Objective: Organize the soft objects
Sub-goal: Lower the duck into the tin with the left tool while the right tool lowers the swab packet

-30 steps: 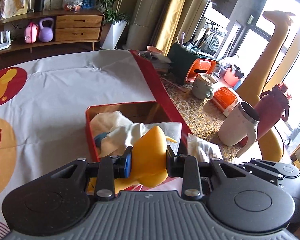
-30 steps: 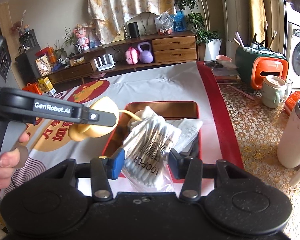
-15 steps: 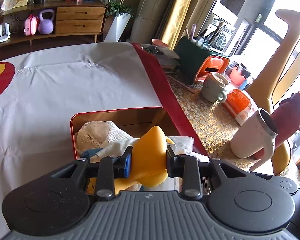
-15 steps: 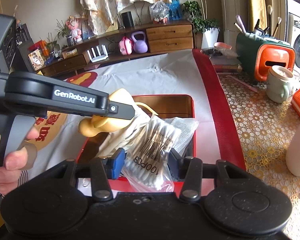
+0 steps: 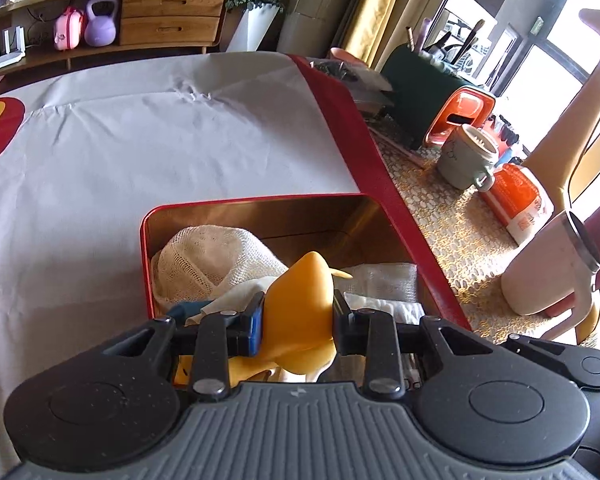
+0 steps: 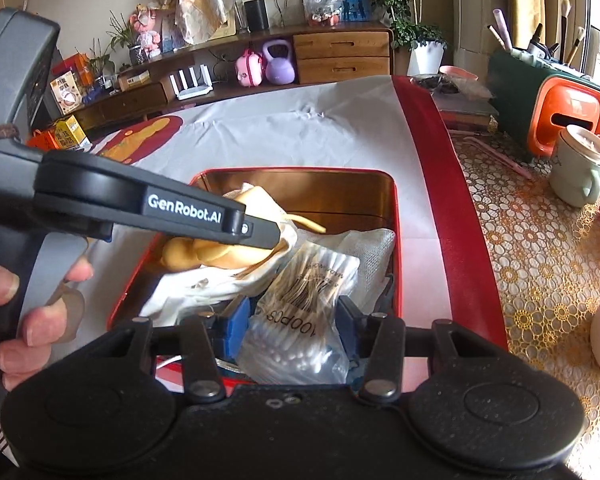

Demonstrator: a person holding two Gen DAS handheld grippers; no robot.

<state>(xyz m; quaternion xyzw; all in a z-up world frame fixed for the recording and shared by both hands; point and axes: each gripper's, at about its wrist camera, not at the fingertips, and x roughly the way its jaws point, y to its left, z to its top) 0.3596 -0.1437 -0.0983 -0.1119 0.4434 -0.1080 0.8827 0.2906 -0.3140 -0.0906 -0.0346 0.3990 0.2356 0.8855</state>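
Note:
My left gripper (image 5: pixel 298 320) is shut on a soft yellow toy (image 5: pixel 302 304) and holds it over the near end of a red tin box (image 5: pixel 252 201). The box holds a cream mesh cloth (image 5: pixel 208 256) and white cloths (image 5: pixel 384 278). My right gripper (image 6: pixel 288 316) is shut on a clear bag of cotton swabs (image 6: pixel 300 312) at the box's near edge (image 6: pixel 394 240). In the right wrist view the left gripper (image 6: pixel 260 236) reaches in from the left with the yellow toy (image 6: pixel 204 254) above the white cloths (image 6: pixel 204 292).
The box sits on a white and red tablecloth (image 5: pixel 140 140). To the right stand a green mug (image 5: pixel 466 158), a white cup (image 5: pixel 548 272), an orange pack (image 5: pixel 518 200) and a green and orange brush holder (image 6: pixel 548 96). A wooden sideboard (image 6: pixel 340 56) lies beyond the table.
Both grippers have moved forward and down toward the box. The yellow toy now hangs lower, over the cloths inside, and the swab bag is at the box's near edge.

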